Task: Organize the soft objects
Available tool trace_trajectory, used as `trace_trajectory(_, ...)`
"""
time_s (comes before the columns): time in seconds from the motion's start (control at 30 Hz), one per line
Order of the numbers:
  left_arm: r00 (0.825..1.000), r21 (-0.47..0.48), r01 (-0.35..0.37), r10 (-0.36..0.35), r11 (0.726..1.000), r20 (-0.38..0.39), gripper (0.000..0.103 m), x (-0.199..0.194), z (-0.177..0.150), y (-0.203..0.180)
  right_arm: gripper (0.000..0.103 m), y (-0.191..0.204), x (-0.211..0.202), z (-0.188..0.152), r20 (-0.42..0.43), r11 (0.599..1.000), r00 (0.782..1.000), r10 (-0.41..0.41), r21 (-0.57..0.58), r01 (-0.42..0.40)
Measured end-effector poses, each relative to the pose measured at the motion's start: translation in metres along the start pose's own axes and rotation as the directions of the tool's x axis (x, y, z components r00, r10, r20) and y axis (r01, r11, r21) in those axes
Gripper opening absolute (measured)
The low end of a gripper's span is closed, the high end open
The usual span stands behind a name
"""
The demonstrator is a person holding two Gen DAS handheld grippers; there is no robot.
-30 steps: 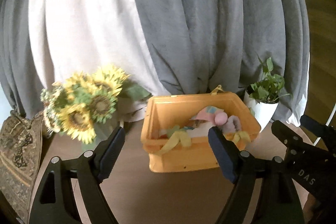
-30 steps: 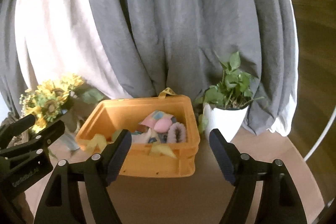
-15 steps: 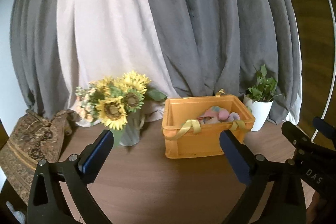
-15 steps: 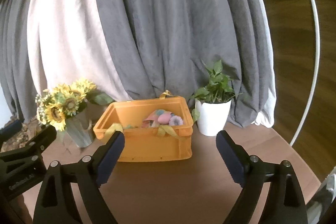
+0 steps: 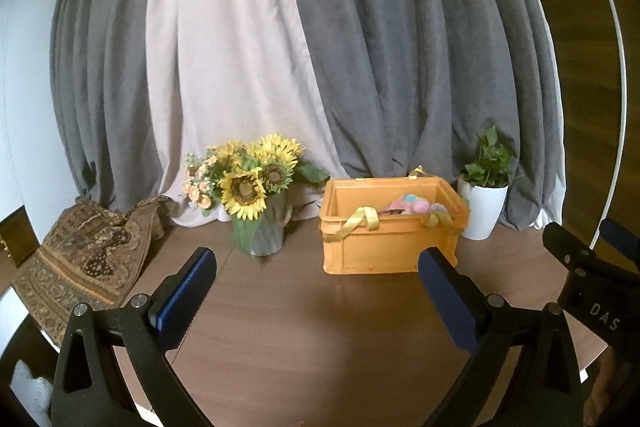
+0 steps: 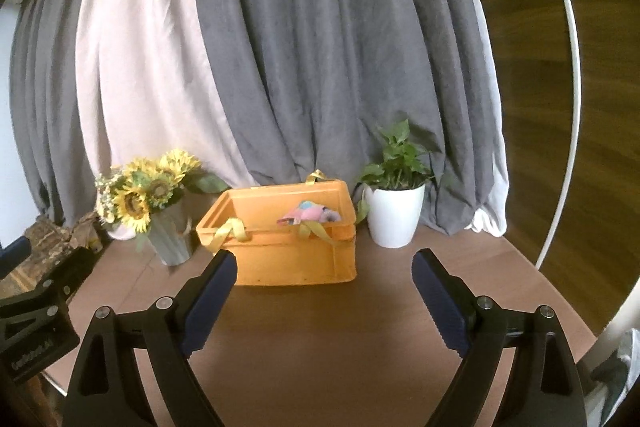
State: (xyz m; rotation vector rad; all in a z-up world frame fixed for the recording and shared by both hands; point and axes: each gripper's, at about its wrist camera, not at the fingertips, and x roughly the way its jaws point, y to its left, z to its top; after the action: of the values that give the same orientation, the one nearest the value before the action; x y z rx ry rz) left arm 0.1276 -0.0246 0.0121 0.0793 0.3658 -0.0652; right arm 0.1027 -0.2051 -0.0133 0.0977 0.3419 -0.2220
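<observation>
The orange crate (image 5: 390, 241) stands right of centre on the brown tabletop (image 5: 312, 315), with pastel soft toys (image 5: 412, 205) piled inside at its right end. A sunflower vase (image 5: 256, 203) stands to its left, a potted plant (image 5: 486, 197) to its right. The left tool (image 5: 316, 267) and the right tool (image 6: 324, 269) are both spread wide, holding nothing.
</observation>
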Motion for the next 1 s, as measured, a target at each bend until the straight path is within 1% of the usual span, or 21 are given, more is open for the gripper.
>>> trace_trajectory(0.1, 1.000, -0.007, 0.009, -0.009, 1.000, -0.007, 0.103, -0.014, -0.007, -0.001, 0.090, -0.006, -0.016, -0.006, 0.004, 1.000, 1.000, 0.003, 0.003, -0.003)
trace_trajectory(0.43, 1.000, -0.018, 0.003, -0.003, 1.000, 0.004, 0.103, -0.062, -0.024, -0.007, 0.090, -0.017, -0.064, -0.023, 0.016, 1.000, 1.000, 0.017, -0.006, -0.017)
trace_trajectory(0.73, 1.000, -0.014, 0.004, -0.004, 1.000, 0.021, 0.103, -0.092, -0.032, -0.010, 0.090, -0.026, -0.096, -0.031, 0.038, 1.000, 0.999, 0.017, -0.001, -0.017)
trace_trajectory(1.0, 0.999, -0.009, -0.007, 0.007, 1.000, 0.034, 0.103, -0.107, -0.032, -0.010, 0.090, -0.030, -0.111, -0.031, 0.052, 1.000, 0.998, 0.024, 0.001, -0.024)
